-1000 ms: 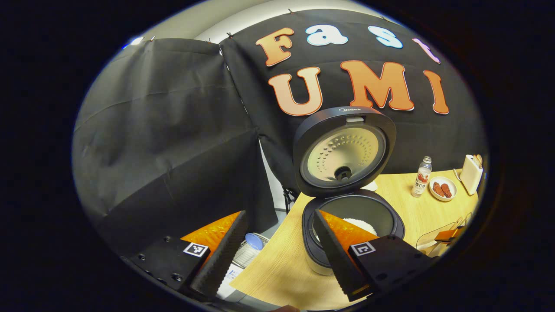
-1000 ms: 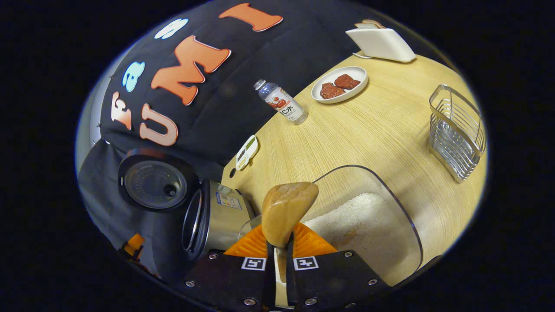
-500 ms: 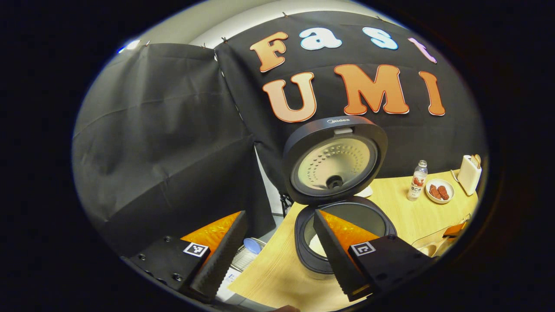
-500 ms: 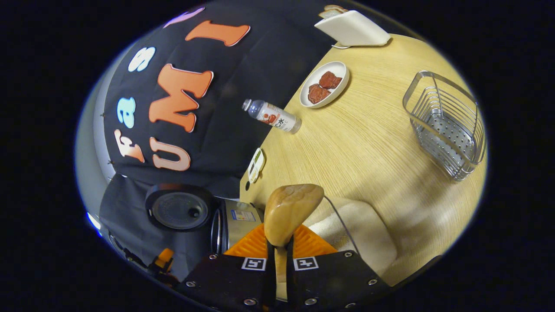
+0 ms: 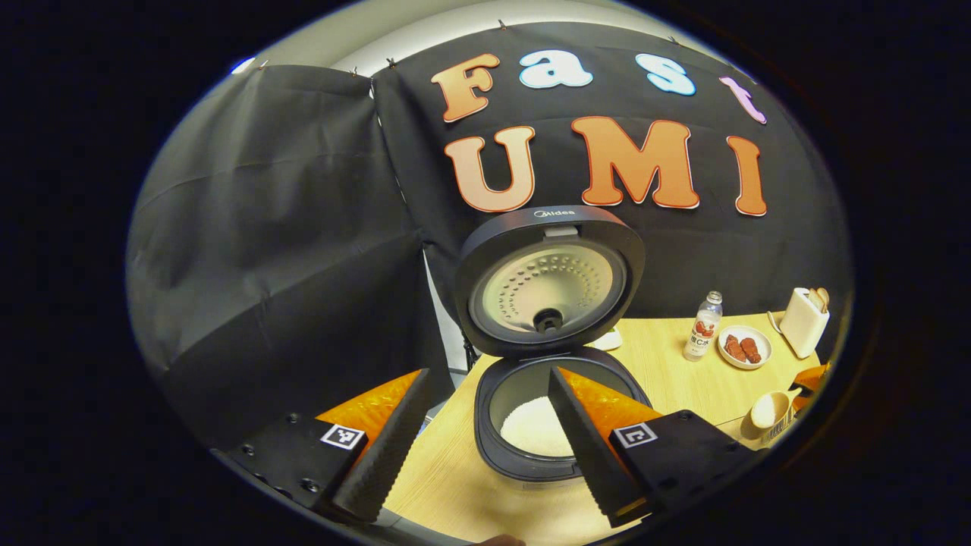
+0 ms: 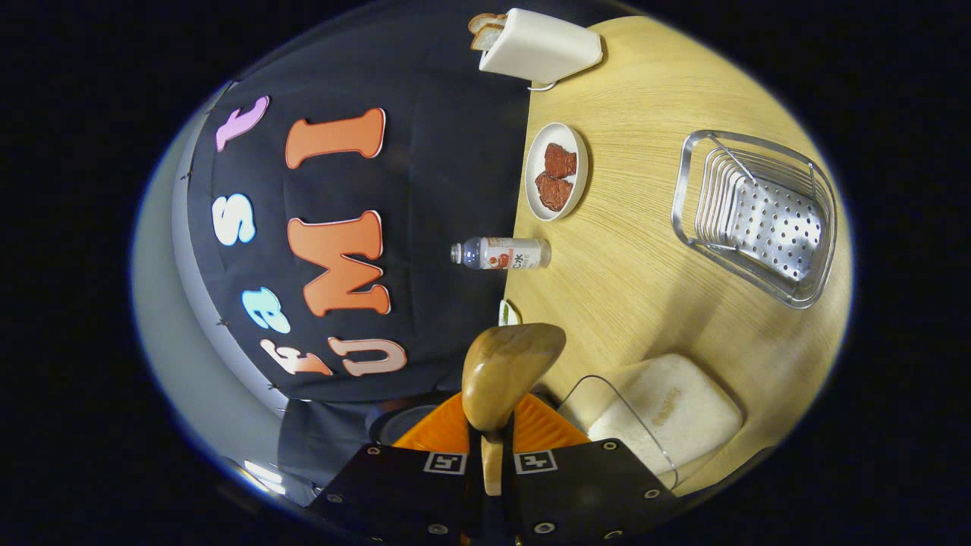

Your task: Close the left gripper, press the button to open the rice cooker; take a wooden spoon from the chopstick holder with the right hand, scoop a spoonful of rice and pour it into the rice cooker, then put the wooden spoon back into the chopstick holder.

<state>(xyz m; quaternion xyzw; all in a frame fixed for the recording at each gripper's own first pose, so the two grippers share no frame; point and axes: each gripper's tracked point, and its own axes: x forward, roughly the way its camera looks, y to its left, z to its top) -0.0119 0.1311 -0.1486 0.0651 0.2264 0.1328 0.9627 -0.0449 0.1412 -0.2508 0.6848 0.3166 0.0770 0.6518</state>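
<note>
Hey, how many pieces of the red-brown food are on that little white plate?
2. They lie side by side on the white plate: one piece toward the toaster, the other piece toward the bottle. Nothing covers the plate.

Table [image 6: 645, 280] with cooker [image 5: 557, 447], plate [image 6: 556, 171]

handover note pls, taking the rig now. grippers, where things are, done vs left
Left hand-held gripper: open, empty, facing the rice cooker.
Right hand-held gripper: shut on the wooden spoon, rolled sideways above the clear rice container.
Done: cooker lid up, white rice in the pot, spoon in hand.
Cannot tell whether the spoon bowl is loaded.
Left: pour if not yet poured, then return the spoon to the wire chopstick holder.
</note>
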